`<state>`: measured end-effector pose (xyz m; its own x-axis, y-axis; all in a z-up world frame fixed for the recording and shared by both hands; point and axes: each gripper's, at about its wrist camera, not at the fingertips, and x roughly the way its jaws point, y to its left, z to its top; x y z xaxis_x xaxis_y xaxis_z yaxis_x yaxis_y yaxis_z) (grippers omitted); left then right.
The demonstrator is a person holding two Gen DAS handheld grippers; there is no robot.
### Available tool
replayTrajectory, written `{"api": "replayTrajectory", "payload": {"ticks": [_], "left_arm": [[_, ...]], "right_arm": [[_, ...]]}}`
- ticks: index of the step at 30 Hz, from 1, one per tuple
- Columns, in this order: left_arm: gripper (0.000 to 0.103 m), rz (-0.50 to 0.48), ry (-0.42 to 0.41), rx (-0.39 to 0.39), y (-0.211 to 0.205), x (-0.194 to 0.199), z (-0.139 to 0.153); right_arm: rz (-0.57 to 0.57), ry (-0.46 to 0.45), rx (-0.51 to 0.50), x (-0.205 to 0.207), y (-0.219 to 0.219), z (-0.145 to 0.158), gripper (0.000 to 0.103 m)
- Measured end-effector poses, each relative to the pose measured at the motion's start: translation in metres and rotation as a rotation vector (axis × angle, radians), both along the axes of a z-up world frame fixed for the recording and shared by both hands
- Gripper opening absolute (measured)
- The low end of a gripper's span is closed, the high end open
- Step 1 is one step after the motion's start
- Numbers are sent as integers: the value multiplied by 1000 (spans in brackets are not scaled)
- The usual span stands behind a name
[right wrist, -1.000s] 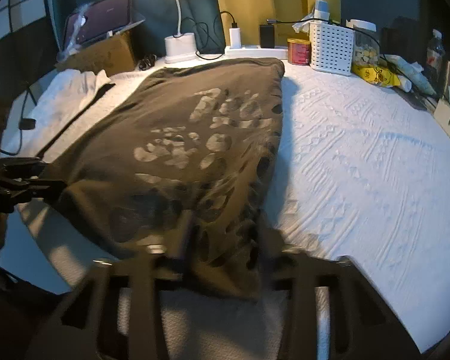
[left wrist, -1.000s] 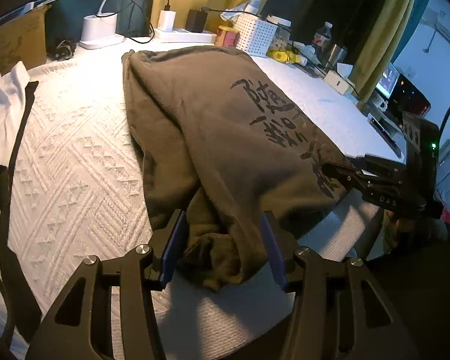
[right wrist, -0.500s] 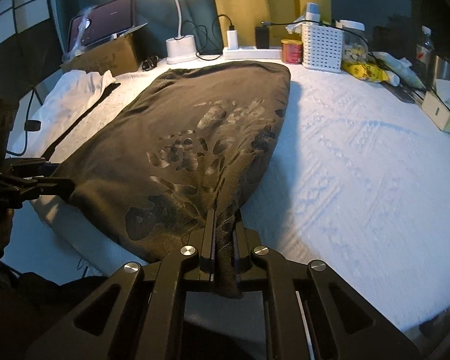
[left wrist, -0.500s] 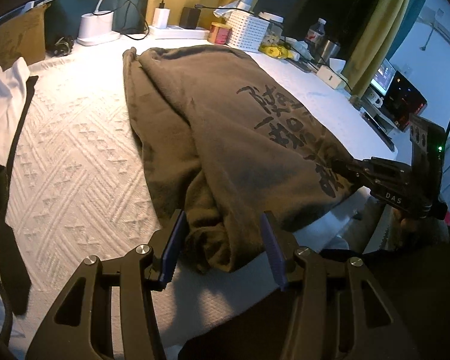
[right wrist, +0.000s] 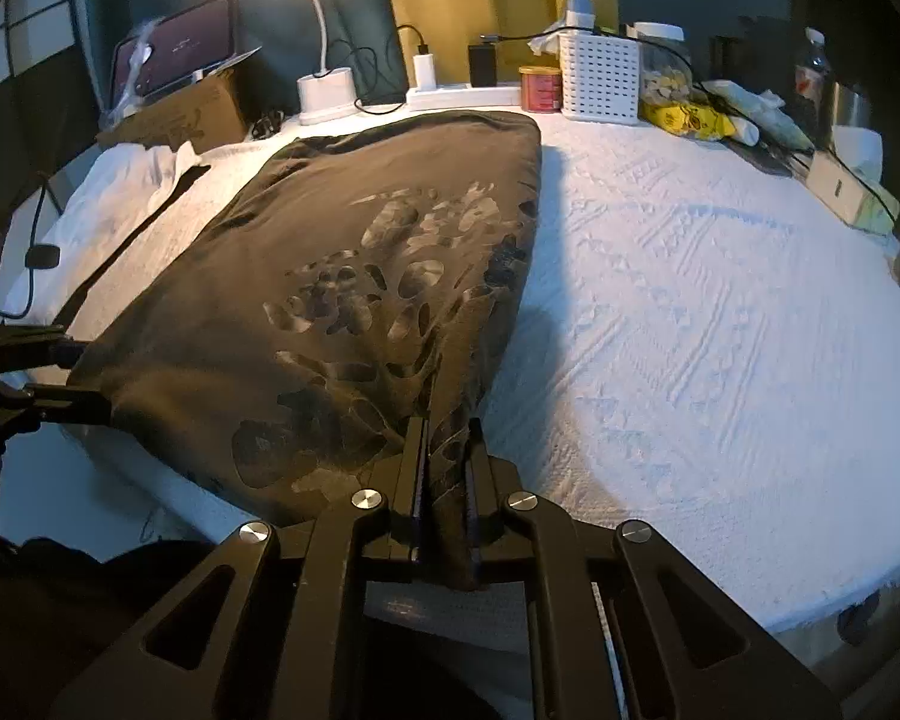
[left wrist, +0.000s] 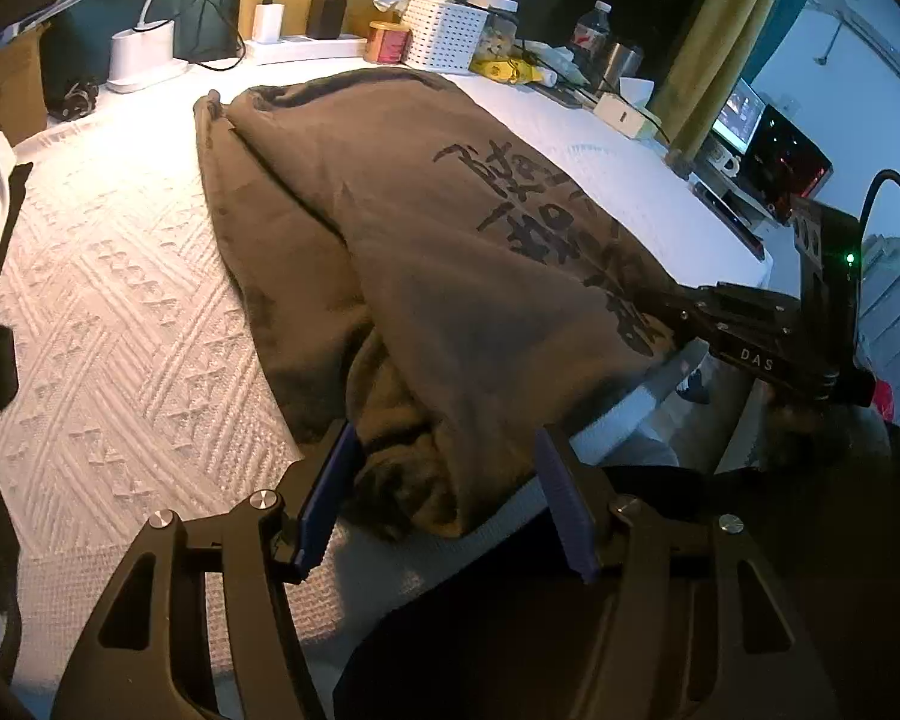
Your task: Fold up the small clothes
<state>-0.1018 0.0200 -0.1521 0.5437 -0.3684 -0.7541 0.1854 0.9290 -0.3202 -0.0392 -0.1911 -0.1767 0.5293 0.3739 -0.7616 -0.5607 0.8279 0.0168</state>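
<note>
A brown shirt (left wrist: 450, 240) with dark printed characters lies folded lengthwise on the white textured cover (left wrist: 120, 300). Its near end reaches the front edge of the table. My left gripper (left wrist: 444, 444) straddles the bunched near-left corner; its jaws are opening and the blue pads (left wrist: 330, 480) stand beside the cloth without pinching it. My right gripper (right wrist: 445, 426) is shut on the near-right corner of the shirt (right wrist: 360, 270), its jaws easing slightly while the cloth stays pinched. Each gripper shows in the other's view: the right gripper (left wrist: 684, 312) and the left gripper (right wrist: 84, 372).
A white garment (right wrist: 120, 198) lies at the left side. Along the back stand a lamp base (left wrist: 144, 54), a power strip (left wrist: 306, 48), a red tin (left wrist: 387, 42), a white basket (left wrist: 444, 39) and bottles. A cardboard box (right wrist: 180, 114) sits at the back left. Bare cover (right wrist: 690, 300) spreads to the right.
The shirt has been drawn toward the front edge, and its near end now hangs closer to me. My left jaws stand wider around the bunched corner than before.
</note>
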Motion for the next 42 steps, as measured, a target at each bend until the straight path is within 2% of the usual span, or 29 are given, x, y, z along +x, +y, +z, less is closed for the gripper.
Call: {"api": "replayTrajectory", "payload": {"ticks": [1, 4, 8, 13, 20, 22, 23, 24, 28, 33, 42], "left_arm": [[62, -9, 1, 9, -2, 0, 0], [62, -35, 6, 47, -8, -2, 0], [62, -33, 33, 31, -5, -3, 3], [63, -10, 17, 46, 1, -7, 12], [63, 97, 2, 64, 17, 7, 16], [67, 119, -3, 73, 20, 12, 18], [75, 132, -6, 74, 21, 15, 18], [79, 141, -10, 73, 22, 17, 19], [79, 162, 0, 58, 26, 32, 17], [79, 161, 21, 103, 24, 51, 13], [79, 175, 77, 120, 34, 76, 1]], "right_arm": [[0, -4, -2, 0, 0, 0, 15], [-7, -14, -19, 2, -2, 1, 31], [-20, -4, -27, 7, -9, 2, 49], [-21, -1, -28, 10, -10, 4, 49], [-25, 4, -14, 19, -7, 9, 49], [-34, 16, -19, 24, -7, 10, 50], [-34, 21, -18, 27, -7, 10, 50], [-33, 21, -17, 29, -6, 11, 50], [-37, 23, -18, 38, -5, 12, 60], [-31, 39, -9, 53, -4, 14, 60], [-19, 61, -9, 82, 2, 13, 60]]}}
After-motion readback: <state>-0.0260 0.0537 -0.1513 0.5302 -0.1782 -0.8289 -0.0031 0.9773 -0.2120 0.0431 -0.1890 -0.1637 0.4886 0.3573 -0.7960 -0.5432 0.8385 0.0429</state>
